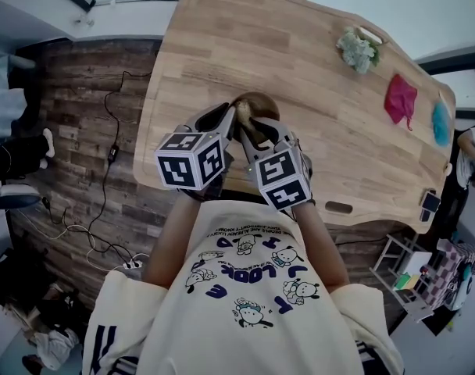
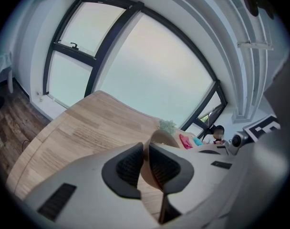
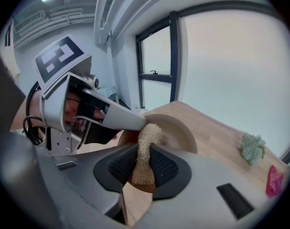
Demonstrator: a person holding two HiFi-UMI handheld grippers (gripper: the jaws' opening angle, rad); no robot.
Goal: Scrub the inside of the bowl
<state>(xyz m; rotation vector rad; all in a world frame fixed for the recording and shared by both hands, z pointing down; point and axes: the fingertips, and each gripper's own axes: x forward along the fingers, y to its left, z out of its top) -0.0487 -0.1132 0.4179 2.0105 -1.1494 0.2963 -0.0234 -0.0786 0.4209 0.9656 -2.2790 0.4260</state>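
The small tan wooden bowl [image 3: 178, 128] is at the near side of the pale wooden bench [image 1: 222, 37]. It looks light and stiff but prone to skating, so the left hand-held gripper [image 2: 147, 163] nipping its thin rim, jaws nearly together, seems the right hold. The right hand-held gripper [image 3: 144, 163] is clamped on a squashy beige loofah scrubber [image 3: 146, 140] at the rim. Only the left one crowds it, since the pale green scrub wad [image 1: 357, 49], magenta cloth [image 1: 400, 100] and teal thing [image 1: 441, 123] lie well apart.
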